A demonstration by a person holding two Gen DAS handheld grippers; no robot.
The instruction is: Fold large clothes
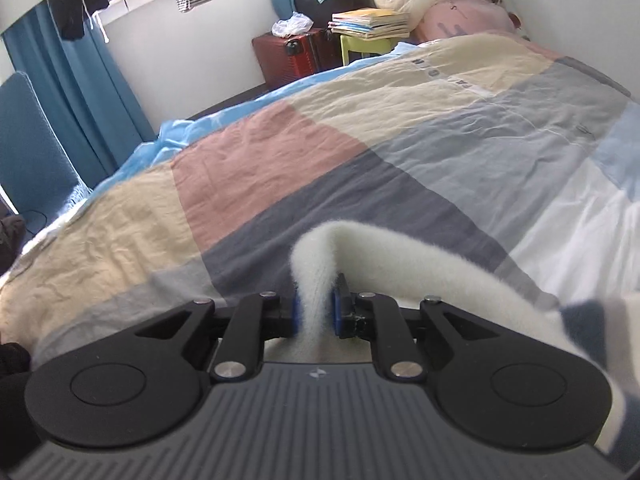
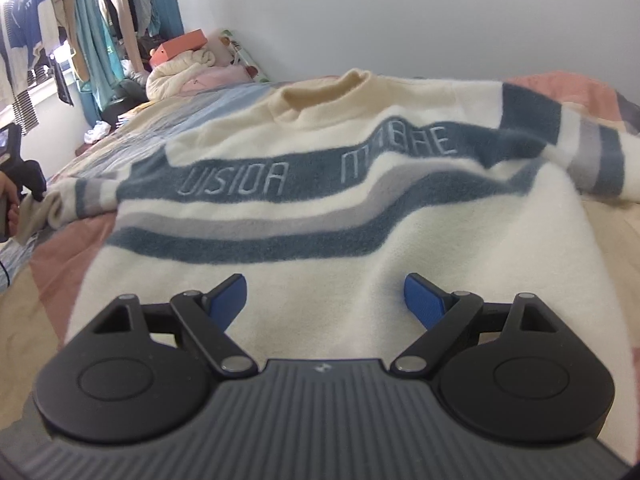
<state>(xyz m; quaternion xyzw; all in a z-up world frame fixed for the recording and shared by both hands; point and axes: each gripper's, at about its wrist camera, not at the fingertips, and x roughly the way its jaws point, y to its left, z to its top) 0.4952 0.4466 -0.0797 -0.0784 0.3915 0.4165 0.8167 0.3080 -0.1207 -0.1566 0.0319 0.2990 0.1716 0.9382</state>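
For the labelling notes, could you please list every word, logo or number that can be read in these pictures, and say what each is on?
"VISION": pale letters on the sweater's upper blue stripe.
"M...RE": second word on that stripe, its middle letters too blurred to read.
Dark print on the bedspread, in the left wrist view: too small and skewed to read.
Small pale logo on each gripper body: a mark, no letters.
Stacked books: no cover text readable.
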